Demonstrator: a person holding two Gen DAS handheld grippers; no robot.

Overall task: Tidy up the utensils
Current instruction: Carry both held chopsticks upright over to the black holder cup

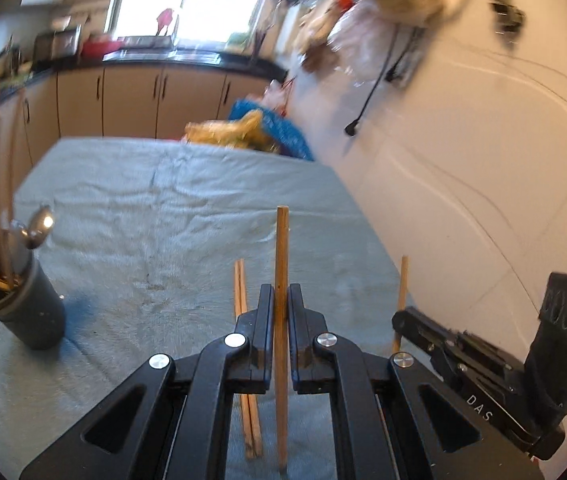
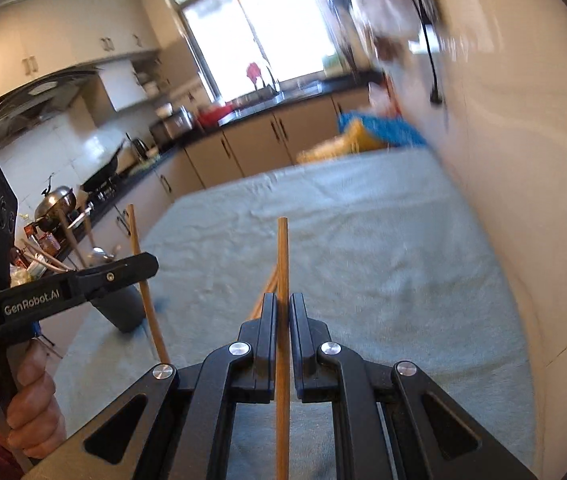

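My left gripper (image 1: 281,300) is shut on a wooden chopstick (image 1: 282,248) held upright above the grey cloth (image 1: 163,216). My right gripper (image 2: 282,308) is shut on another wooden chopstick (image 2: 282,256), also upright. Each gripper shows in the other's view: the right one (image 1: 401,318) with its chopstick (image 1: 403,280), the left one (image 2: 151,264) with its chopstick (image 2: 139,256). A dark grey utensil cup (image 1: 23,304) at the left holds chopsticks and a metal spoon (image 1: 39,222); it also shows in the right wrist view (image 2: 123,308). Two more chopsticks (image 1: 241,296) lie on the cloth below my left gripper.
A white wall (image 1: 483,160) runs along the table's right side. Blue and yellow fabric (image 1: 259,128) lies at the table's far end. Kitchen cabinets (image 1: 131,100) and a counter stand beyond. A stove with pans (image 2: 59,200) is at the left.
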